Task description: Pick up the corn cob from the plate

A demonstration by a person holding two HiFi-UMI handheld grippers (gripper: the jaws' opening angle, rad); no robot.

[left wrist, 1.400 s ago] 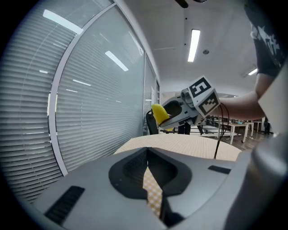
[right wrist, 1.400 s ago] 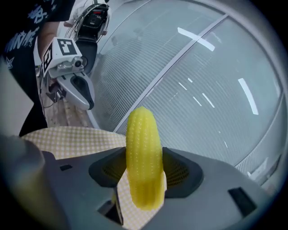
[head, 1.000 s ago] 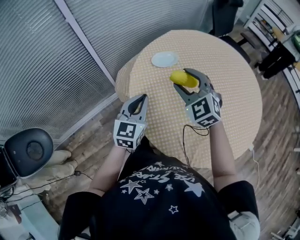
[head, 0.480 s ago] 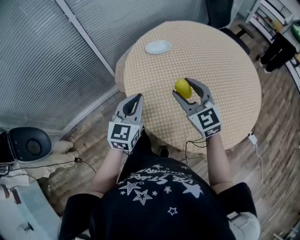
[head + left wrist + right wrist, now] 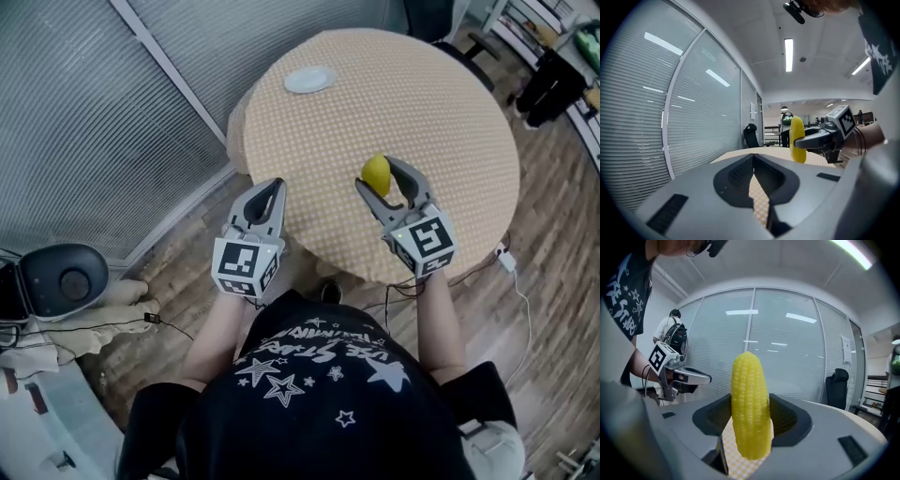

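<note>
Right gripper view: corn cob (image 5: 750, 408) upright, pinched about mid-length in right gripper (image 5: 380, 176) jaws, above the surface (image 5: 450, 112), well apart from the plate (image 5: 309, 79). Left gripper (image 5: 270, 187) jaws closed, empty. Squeeze evenly, avoid tilting: probably slippery if gripped loosely. Carry slowly, without jerks.

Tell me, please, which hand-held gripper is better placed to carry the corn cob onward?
Right: the right hand-held gripper is clamped on the upright corn cob above the table. The left hand-held gripper is shut, empty, near the table's edge.
</note>
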